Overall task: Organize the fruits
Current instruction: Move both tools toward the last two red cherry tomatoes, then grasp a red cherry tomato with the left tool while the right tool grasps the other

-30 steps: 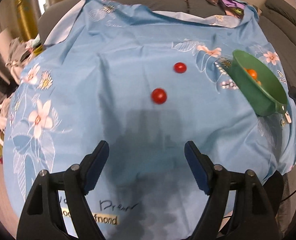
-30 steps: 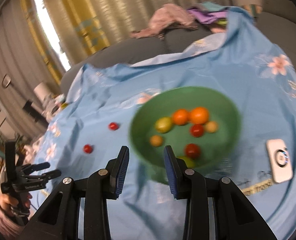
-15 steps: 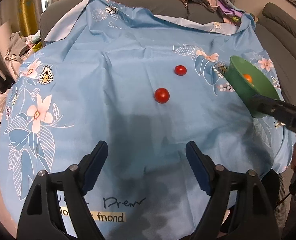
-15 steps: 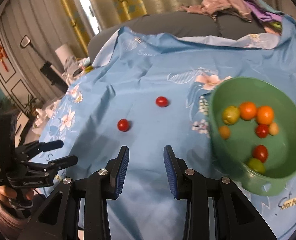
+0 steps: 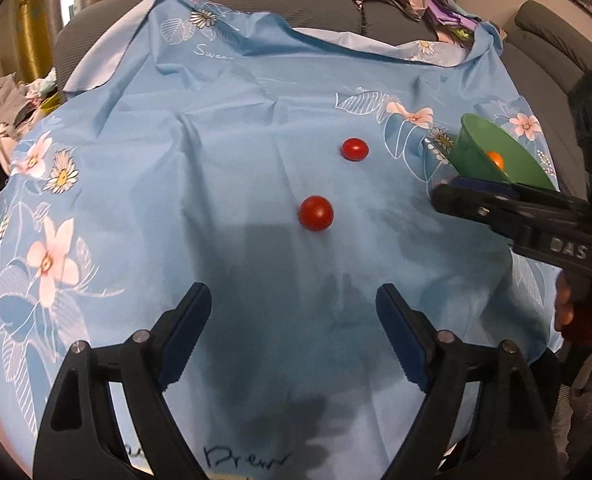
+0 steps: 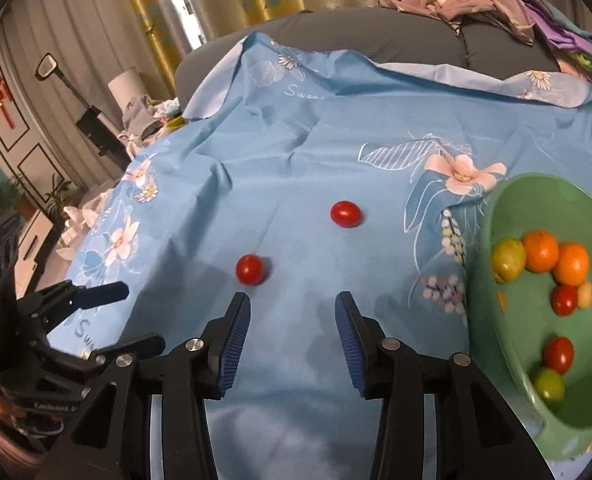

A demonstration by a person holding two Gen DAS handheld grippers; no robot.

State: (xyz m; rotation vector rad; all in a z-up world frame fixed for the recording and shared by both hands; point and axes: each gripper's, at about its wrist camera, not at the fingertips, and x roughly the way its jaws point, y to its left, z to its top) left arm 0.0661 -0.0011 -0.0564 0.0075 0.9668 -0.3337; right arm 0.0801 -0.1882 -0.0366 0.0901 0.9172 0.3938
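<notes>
I have both the left gripper [image 5: 291,334] and the right gripper [image 6: 291,340] parted wide and empty. Two red tomatoes [image 6: 249,269] lie apart on the blue cloth [image 6: 296,152], so I hover before them; the green bowl [image 6: 496,216] waits right.

Two tomatoes lie apart on the cloth [image 6: 296,152], the nearer tomato [image 6: 249,269] left of and before the farther tomato [image 6: 346,213]. The bowl [image 6: 492,216] stands to their right, holding several fruits [image 6: 540,250].

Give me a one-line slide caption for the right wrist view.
Open right gripper nears two red tomatoes on blue cloth, green bowl alongside.
</notes>
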